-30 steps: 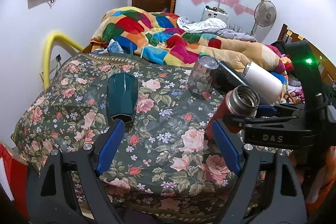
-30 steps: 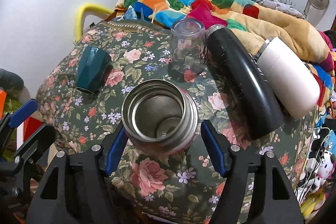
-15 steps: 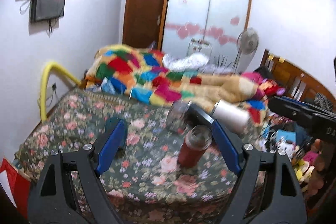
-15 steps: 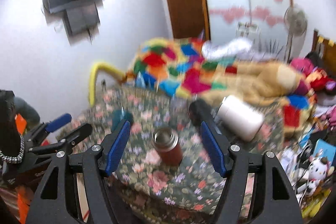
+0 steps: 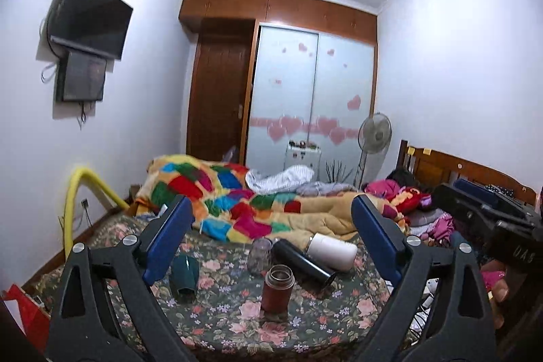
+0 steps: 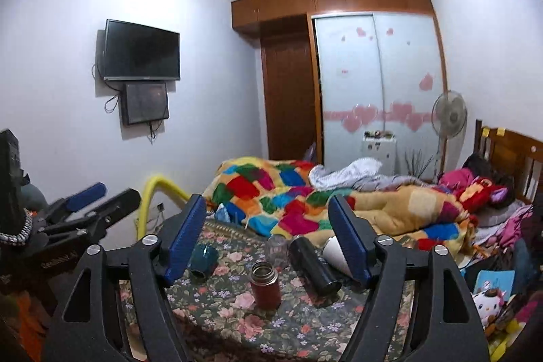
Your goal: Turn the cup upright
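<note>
I hold both tools well back from the floral-print bedspread (image 5: 237, 318), and each looks down on it from a raised position. The left gripper (image 5: 271, 246) has its blue-padded jaws spread wide with nothing between them; the right gripper (image 6: 268, 243) is likewise released and carries nothing.

The red cylindrical flask with the steel open mouth (image 5: 277, 289) stands upright near the middle of the spread, its long axis vertical and its mouth facing up. In the right wrist view the same flask (image 6: 264, 284) sits on the centre line between the jaws, ahead and below. I judge the flip done for this vessel.

Lying on their sides behind it are a black cylindrical flask (image 5: 302, 262) and a white cylindrical tumbler (image 5: 334, 251), both with long axes roughly level. A clear glass jar (image 5: 258, 256) stands beside the black flask; which end is up I cannot tell. A dark green faceted cup (image 5: 184, 273) lies tipped toward the left of the spread, nearer the left gripper.

Contents: the red flask's mouth appears dark, and whether anything is inside cannot be resolved. The glass jar looks empty.

Should another vessel be next, the green cup falls to the left tool
</note>
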